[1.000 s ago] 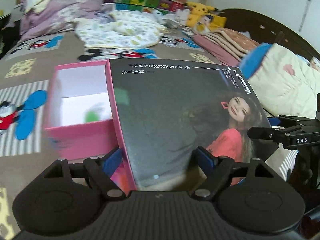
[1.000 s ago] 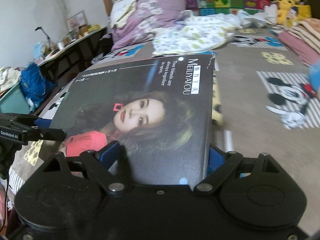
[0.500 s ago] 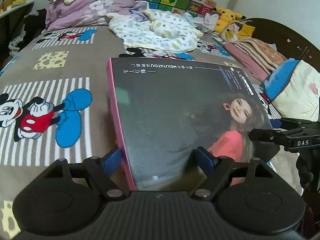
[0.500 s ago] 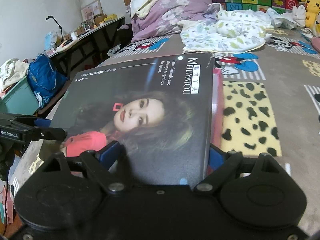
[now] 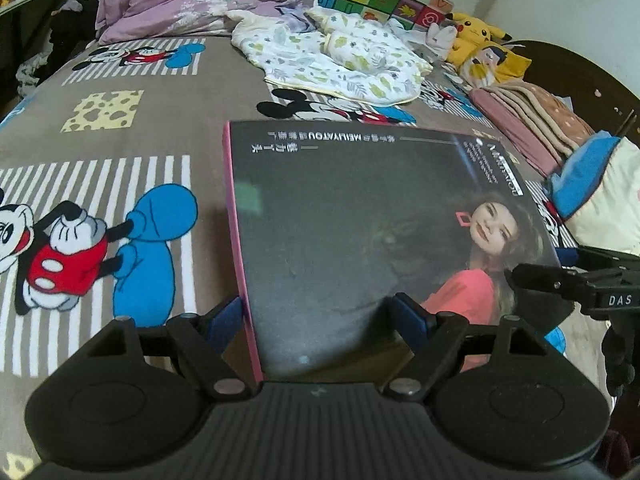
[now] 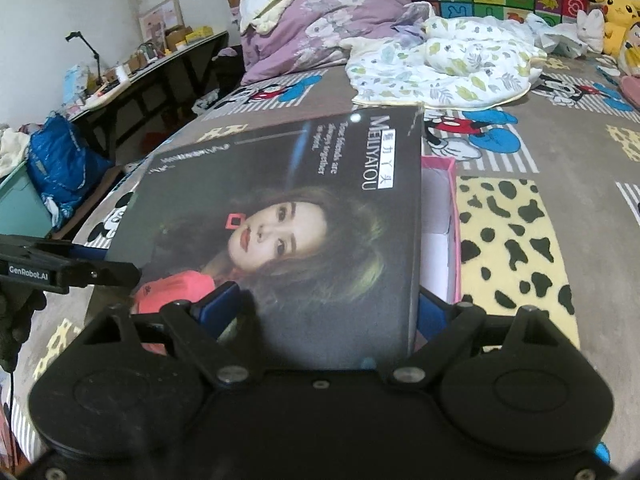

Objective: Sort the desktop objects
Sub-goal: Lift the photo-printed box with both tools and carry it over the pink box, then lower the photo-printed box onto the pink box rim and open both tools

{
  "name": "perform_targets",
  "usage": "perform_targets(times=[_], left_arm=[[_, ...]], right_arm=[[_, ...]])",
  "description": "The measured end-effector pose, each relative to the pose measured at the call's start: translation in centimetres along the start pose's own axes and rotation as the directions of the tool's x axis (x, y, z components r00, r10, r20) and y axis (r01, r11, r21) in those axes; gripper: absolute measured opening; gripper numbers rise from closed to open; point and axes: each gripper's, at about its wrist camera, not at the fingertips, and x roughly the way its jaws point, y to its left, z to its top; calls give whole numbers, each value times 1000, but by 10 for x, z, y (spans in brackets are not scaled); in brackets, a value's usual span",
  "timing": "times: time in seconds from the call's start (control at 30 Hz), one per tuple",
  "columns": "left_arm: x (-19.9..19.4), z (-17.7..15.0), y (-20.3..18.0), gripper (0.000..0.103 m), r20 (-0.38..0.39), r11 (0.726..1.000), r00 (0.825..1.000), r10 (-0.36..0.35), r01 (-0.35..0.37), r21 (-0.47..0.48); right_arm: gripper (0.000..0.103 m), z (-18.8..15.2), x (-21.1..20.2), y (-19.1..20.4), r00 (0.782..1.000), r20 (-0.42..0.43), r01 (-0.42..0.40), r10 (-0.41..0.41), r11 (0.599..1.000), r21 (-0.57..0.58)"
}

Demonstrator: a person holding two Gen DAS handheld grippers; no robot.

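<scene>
Lid (image 5: 360, 232): dark printed box lid with pink sides, held between both grippers above the bed (image 5: 120, 140).
Left gripper (image 5: 320, 316): clamped on one end of the lid.
Right gripper (image 6: 328, 304): clamped on the opposite end.
Box (image 6: 438, 224): pink, open, just under the lid's right edge in the right view.

The box lid (image 5: 360, 240) is a broad, flat, glossy black panel with a narrow pink side wall along one edge. Its top carries a printed portrait of a woman in a coral top, white "MEILIYATOU" lettering and lines of small text. It is held tilted above the Mickey-patterned bedspread (image 5: 120, 140), off the bedspread. In the right wrist view the lid (image 6: 300, 220) overlaps an open pink box (image 6: 454, 216) with a white interior, which sits on the bedspread beside a leopard-spotted yellow patch.
</scene>
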Motion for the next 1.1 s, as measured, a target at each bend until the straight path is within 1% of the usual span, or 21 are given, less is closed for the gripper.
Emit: perform_targets(times=[0.13, 0.33, 0.6, 0.83, 1.0, 1.1], left_arm=[[11, 7, 7, 81, -6, 1000, 1000, 5, -5, -2], [19, 17, 14, 81, 7, 1000, 1000, -6, 6, -15], [27, 20, 15, 81, 9, 999, 1000, -16, 16, -34], [33, 18, 16, 81, 29, 997, 1000, 3, -1, -77], [33, 16, 5, 81, 36, 994, 999, 36, -32, -105], [35, 15, -5, 81, 48, 992, 998, 44, -38, -124]], right_arm=[[91, 6, 7, 4, 1000, 1, 8, -8, 1000, -9], [91, 9, 11, 7, 1000, 16, 25, -24, 1000, -15], [91, 9, 11, 2, 999, 25, 34, -34, 999, -1], [91, 12, 19, 2, 999, 28, 47, -47, 999, -5], [91, 14, 22, -5, 998, 38, 56, -56, 998, 11], [91, 14, 19, -11, 996, 49, 73, -74, 997, 23]])
